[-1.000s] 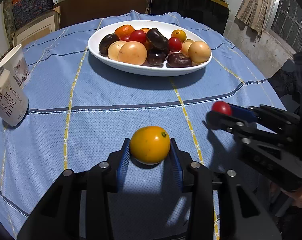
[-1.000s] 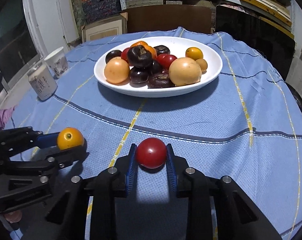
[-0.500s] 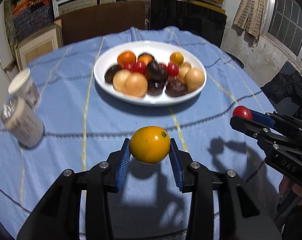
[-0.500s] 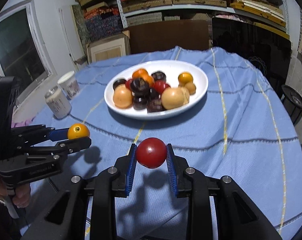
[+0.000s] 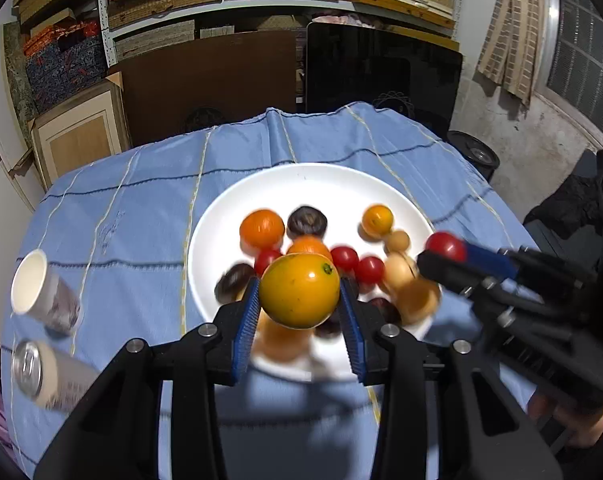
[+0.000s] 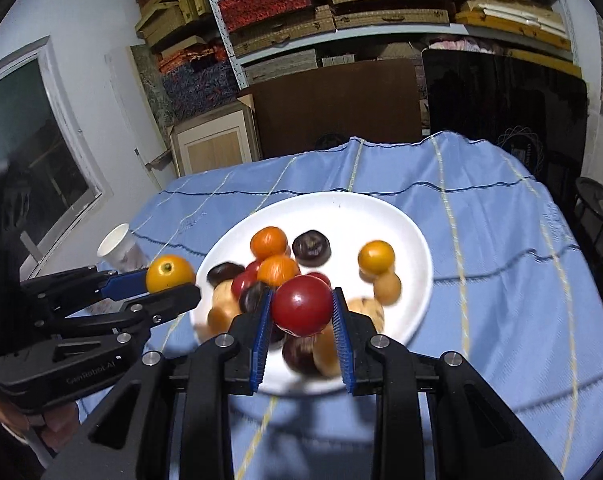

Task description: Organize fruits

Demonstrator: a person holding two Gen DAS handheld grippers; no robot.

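My left gripper (image 5: 299,300) is shut on a yellow-orange tomato (image 5: 299,290) and hangs above the near edge of the white plate (image 5: 325,184). In the right wrist view the same gripper (image 6: 169,280) shows at the left with that yellow-orange tomato (image 6: 169,273). My right gripper (image 6: 301,312) is shut on a red tomato (image 6: 301,306), also above the plate's (image 6: 381,220) near part. From the left wrist view the right gripper (image 5: 445,250) comes in from the right with the red tomato (image 5: 445,245). Several orange, red, dark and tan fruits lie on the plate, blurred.
A white paper cup (image 5: 41,292) and a drink can (image 5: 37,372) stand at the table's left, over the blue striped cloth (image 5: 141,208). Boxes, shelves and dark boards stand behind the table. A black bin (image 6: 597,212) stands at the right.
Both grippers rose and moved forward from above the bare cloth to above the plate's near edge, each still holding its tomato.
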